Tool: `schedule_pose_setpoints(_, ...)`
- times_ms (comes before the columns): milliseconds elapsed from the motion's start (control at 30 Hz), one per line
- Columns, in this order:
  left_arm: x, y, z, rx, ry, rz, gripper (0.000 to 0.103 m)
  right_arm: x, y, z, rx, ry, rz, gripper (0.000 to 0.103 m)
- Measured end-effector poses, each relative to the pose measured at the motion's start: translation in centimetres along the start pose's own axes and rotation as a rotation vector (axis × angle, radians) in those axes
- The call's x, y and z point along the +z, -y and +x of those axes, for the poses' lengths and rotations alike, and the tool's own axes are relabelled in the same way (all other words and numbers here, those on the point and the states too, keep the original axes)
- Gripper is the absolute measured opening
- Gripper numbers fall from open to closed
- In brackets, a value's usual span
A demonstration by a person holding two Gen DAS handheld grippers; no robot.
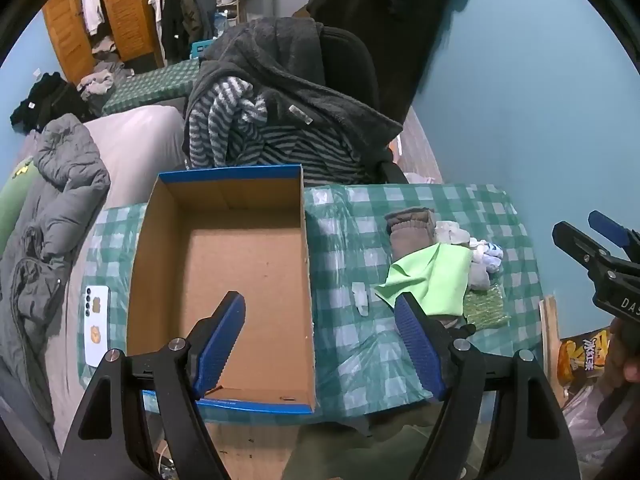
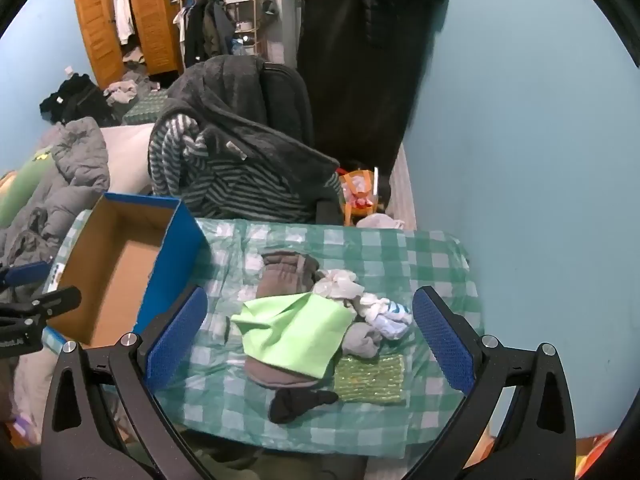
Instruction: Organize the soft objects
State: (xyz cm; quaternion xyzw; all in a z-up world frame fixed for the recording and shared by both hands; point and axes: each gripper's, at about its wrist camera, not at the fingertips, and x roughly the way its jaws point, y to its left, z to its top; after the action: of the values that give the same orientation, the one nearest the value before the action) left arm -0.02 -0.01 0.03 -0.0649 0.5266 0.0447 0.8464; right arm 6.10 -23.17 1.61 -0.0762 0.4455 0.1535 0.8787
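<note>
An empty cardboard box with blue sides stands on the left of a green checked table. To its right lies a heap of soft things: a light green cloth, a brown glove, white and blue socks, a grey sock, a black sock and a green sponge pad. My left gripper hangs open over the box's right wall. Above the heap my right gripper is open, holding nothing.
A chair draped with a dark fleece and striped garment stands behind the table. A bed with a grey jacket lies left. A white phone rests beside the box. A snack bag sits lower right, and the blue wall runs right.
</note>
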Motion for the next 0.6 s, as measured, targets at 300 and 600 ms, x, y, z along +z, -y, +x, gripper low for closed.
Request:
schedule_pose_setpoints(300,-0.2,0.2,-0.2,0.012,0.011,-0.011,0.078,0.0,-0.2,-0.1,0.003,-0.004,0.001,0.102)
schedule_pose_setpoints(600,-0.2,-0.2,-0.2,0.003,0.004,-0.045,0.078,0.2,0.0,-0.2,0.012,-0.002,0.004,0.102)
